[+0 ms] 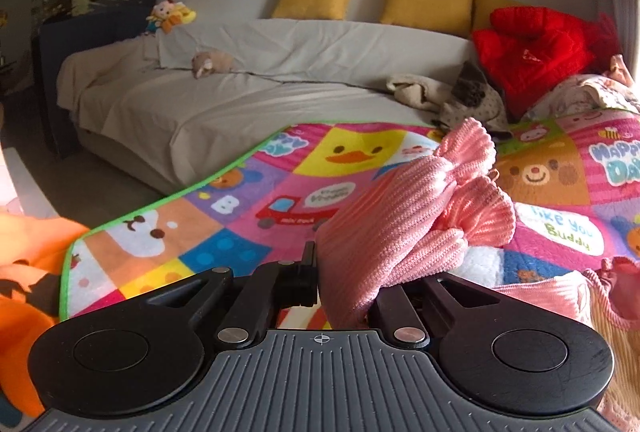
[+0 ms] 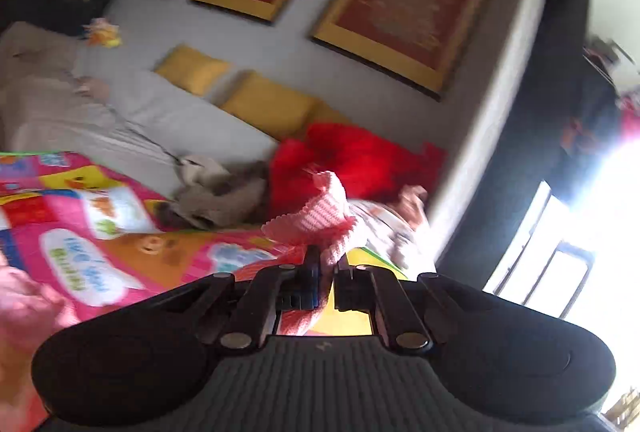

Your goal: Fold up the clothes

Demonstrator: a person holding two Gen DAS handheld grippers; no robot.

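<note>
Left hand-held gripper [image 1: 320, 272] clamps pink knit garment [image 1: 404, 207] over cartoon play mat [image 1: 248, 207].

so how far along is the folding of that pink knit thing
Early. No finished fold shows. Both grippers are shut on the pink ribbed knit garment: left gripper, right gripper, lifting it bunched above the colourful cartoon play mat. Spreading and folding remain, and the red padded jacket lies unfolded behind.

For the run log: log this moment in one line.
left gripper: shut on pink ribbed knit garment | right gripper: shut on same | over colourful cartoon mat
</note>
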